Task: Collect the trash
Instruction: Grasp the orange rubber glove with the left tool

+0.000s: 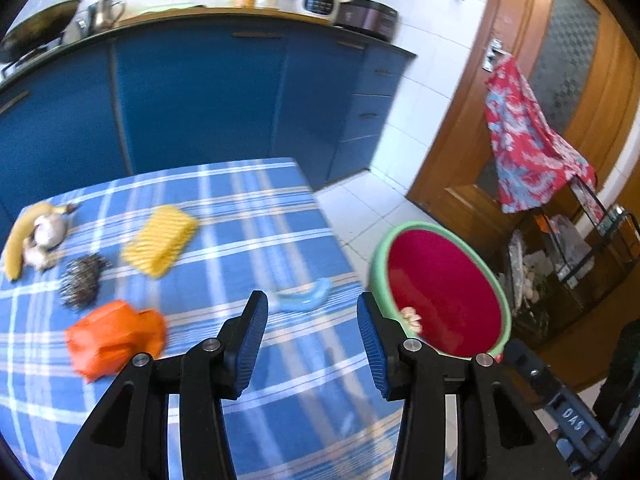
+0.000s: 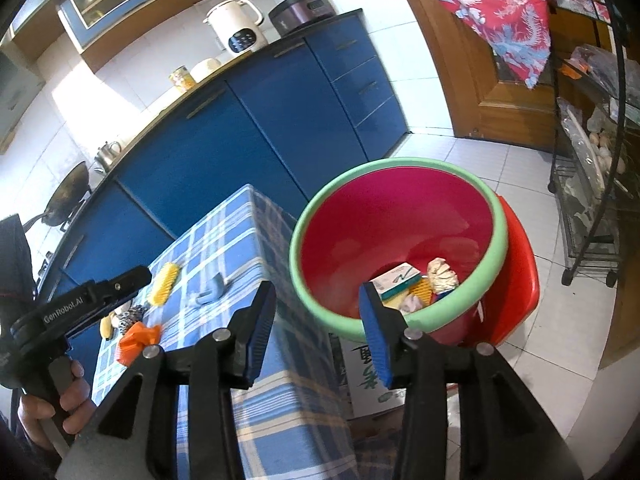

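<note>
The red basin (image 2: pixel 400 216) with the green rim stands just beside the tabletop (image 2: pixel 224 240), holding a small box (image 2: pixel 394 278), a crumpled tissue (image 2: pixel 442 274) and yellow scraps. The right wrist view alone shows this pile; the left one catches only a pale bit at the basin's edge. Still on the checked cloth lie a banana peel (image 1: pixel 18 236), steel scourer (image 1: pixel 80 280), yellow sponge (image 1: pixel 160 240), orange bag (image 1: pixel 114 338) and blue piece (image 1: pixel 306 298). Left tongs (image 1: pixel 312 340) and right tongs (image 2: pixel 318 332) both gape apart, holding nothing.
</note>
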